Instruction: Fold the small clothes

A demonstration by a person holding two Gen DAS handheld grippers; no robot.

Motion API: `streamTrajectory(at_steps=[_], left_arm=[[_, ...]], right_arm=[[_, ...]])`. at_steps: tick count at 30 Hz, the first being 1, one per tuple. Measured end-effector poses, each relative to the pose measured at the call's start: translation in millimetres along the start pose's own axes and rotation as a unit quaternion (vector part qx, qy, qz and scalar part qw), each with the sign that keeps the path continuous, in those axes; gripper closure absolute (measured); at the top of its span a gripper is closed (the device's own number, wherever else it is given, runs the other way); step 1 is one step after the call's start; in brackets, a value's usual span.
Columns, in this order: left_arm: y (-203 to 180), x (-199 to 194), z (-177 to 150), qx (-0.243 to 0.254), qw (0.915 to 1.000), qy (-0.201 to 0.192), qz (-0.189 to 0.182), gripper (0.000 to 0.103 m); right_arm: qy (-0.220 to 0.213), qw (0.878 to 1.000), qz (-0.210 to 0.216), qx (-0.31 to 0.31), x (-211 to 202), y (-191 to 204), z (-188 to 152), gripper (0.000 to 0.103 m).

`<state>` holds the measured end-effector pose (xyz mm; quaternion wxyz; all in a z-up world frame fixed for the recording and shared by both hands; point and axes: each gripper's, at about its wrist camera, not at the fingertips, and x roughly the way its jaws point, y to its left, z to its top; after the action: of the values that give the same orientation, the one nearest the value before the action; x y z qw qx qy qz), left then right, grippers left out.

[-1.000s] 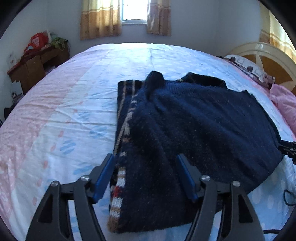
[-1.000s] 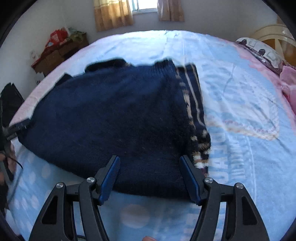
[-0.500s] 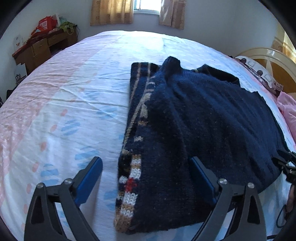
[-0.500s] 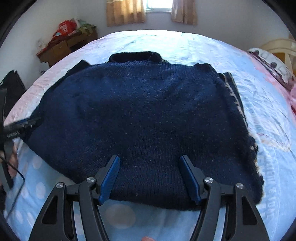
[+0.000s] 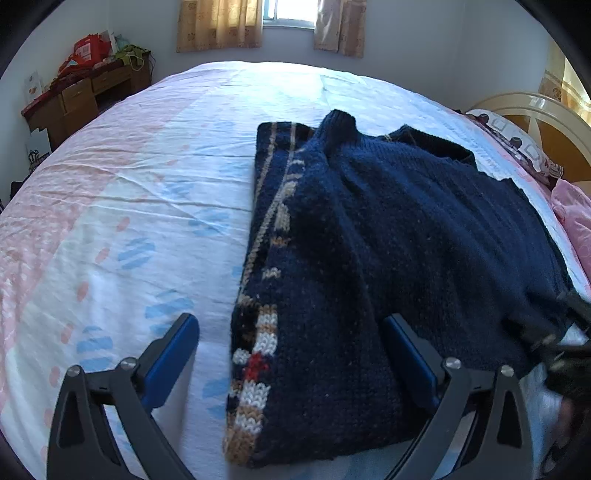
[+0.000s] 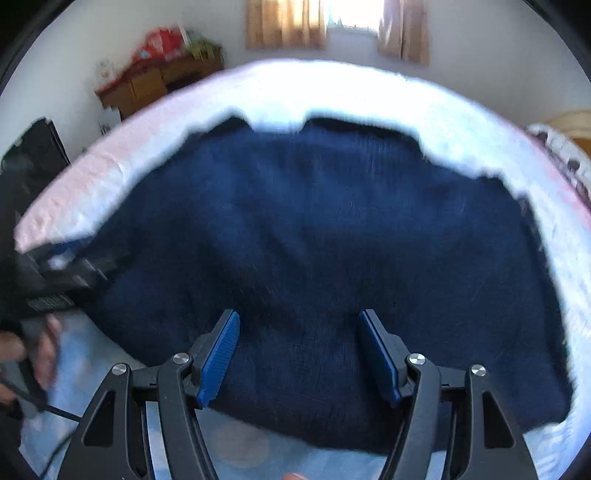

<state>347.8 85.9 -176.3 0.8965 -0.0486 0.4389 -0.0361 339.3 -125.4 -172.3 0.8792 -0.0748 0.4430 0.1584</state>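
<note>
We see a navy knit sweater (image 5: 424, 236) lying flat on the bed (image 5: 140, 192), over toward the bed's right half in the left wrist view. 1 side is folded in, so a strip w/ tan, white & red pattern (image 5: 264, 332) runs along its left edge, and a cuff (image 5: 338, 122) points toward the window (image 5: 291, 14). The sheet is pale blue & pink w/ dashes.

Left tongs (image 5: 290, 347) are spread wide & hold nothing: 1 blue pad (image 5: 173, 354) sits over bare sheet just left of the patterned strip, the other (image 5: 408, 354) is over the navy knit, so the near left corner of the sweater lies between them. Whether the pads touch the fabric we can't tell.

Right tongs (image 6: 297, 350) are also open & empty, both blue pads (image 6: 219, 354) above the near hem of the sweater (image 6: 332, 240). That view is blurred, so contact is unclear. At its left edge we see the other black tongs w/ a hand (image 6: 44, 350) behind them, near the sweater's side.

In the bkgd: a wooden dresser (image 5: 85, 96) w/ red & green clutter on top at far left, tan curtains (image 5: 218, 22) by the window, a cream headboard (image 5: 532, 110) & a pink pillow (image 5: 576, 214) at right.
</note>
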Motion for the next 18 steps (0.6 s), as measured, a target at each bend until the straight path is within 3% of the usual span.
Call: streamTrajectory(at_steps=[11, 18], left_arm=[[3.6, -6.6, -4.3, 0.004, 0.9999, 0.009, -0.005, 0.0], [15.6, -16.1, -10.5, -0.001, 0.9997, 0.014, -0.021, 0.0]], right_arm=[[-0.031, 1.0, -0.001, 0.006, -19.9, -6.2, -7.2, 0.036], [-0.046, 0.998, -0.012, -0.033, -31.4, 7.0, -14.2, 0.035]])
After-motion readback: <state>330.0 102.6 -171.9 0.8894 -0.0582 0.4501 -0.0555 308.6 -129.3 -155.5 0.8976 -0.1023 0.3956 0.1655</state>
